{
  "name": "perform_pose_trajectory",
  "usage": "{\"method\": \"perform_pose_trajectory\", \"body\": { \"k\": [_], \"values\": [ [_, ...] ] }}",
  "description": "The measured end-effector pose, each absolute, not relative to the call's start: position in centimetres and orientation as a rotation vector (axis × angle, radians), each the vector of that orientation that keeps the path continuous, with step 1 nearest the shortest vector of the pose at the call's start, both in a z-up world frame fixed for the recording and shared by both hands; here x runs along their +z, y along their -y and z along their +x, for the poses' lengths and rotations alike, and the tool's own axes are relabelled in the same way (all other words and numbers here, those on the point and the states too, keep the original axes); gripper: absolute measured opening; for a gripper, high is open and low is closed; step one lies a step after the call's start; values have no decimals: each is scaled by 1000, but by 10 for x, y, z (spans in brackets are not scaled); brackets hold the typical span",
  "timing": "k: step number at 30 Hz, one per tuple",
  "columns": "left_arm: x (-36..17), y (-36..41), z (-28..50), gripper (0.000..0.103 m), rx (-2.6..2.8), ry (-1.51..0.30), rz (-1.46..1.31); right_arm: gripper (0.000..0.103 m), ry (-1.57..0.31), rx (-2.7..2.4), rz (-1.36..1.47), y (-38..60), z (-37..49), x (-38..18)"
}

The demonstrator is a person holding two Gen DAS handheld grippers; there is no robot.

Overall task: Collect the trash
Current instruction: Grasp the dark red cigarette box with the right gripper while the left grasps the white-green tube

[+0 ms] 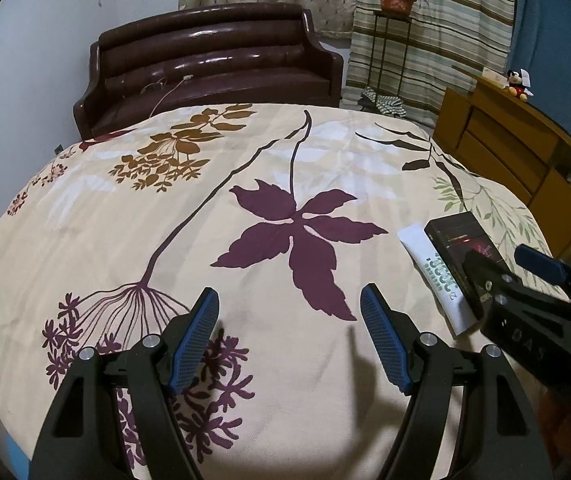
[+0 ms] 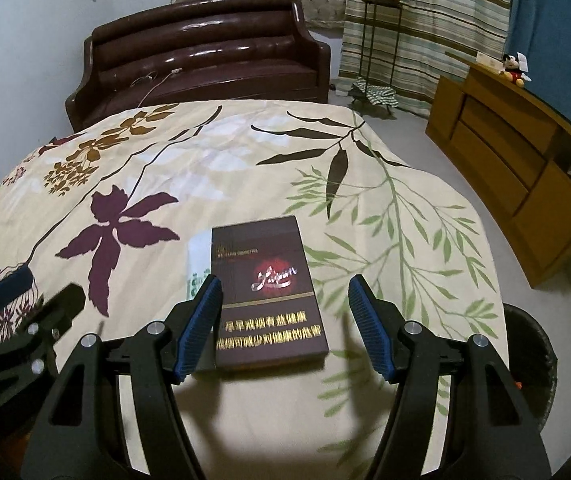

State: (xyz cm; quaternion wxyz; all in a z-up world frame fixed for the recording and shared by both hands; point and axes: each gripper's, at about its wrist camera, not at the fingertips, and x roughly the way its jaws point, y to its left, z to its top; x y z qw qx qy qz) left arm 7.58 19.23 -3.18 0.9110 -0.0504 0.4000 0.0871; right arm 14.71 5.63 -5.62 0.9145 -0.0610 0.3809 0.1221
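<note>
Right wrist view shows the right gripper [image 2: 283, 326] released, its jaws spread either side of a dark cigarette box [image 2: 265, 292] lying flat on the bed [image 2: 405, 208], not pressing it. A white tube [image 2: 197, 264] lies just beside the box, partly under its left edge. A black bin [image 2: 533, 364] stands on the floor to the right of the box. The left gripper [image 1: 289, 340] is also released, holding nothing, over bare bedspread left of the box. The step looks like approach; next the right jaws likely need to lower and close across the box's width.
</note>
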Motion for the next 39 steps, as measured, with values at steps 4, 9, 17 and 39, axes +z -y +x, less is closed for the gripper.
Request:
{"method": "perform_pose_trajectory", "body": {
  "k": [4, 9, 17, 39],
  "values": [
    [-32, -194, 78, 71, 178, -829, -115, 64, -787, 267, -140, -62, 148, -53],
    [-34, -195, 81, 71, 176, -834, -124, 65, -810, 266, -167, -67, 153, -60],
    [-34, -191, 83, 71, 168, -833, -120, 57, -815, 255, -179, -61, 152, -62],
    [-31, -113, 113, 71, 61, -850, -21, 57, -803, 178, -107, 11, 136, -67]
  ]
}}
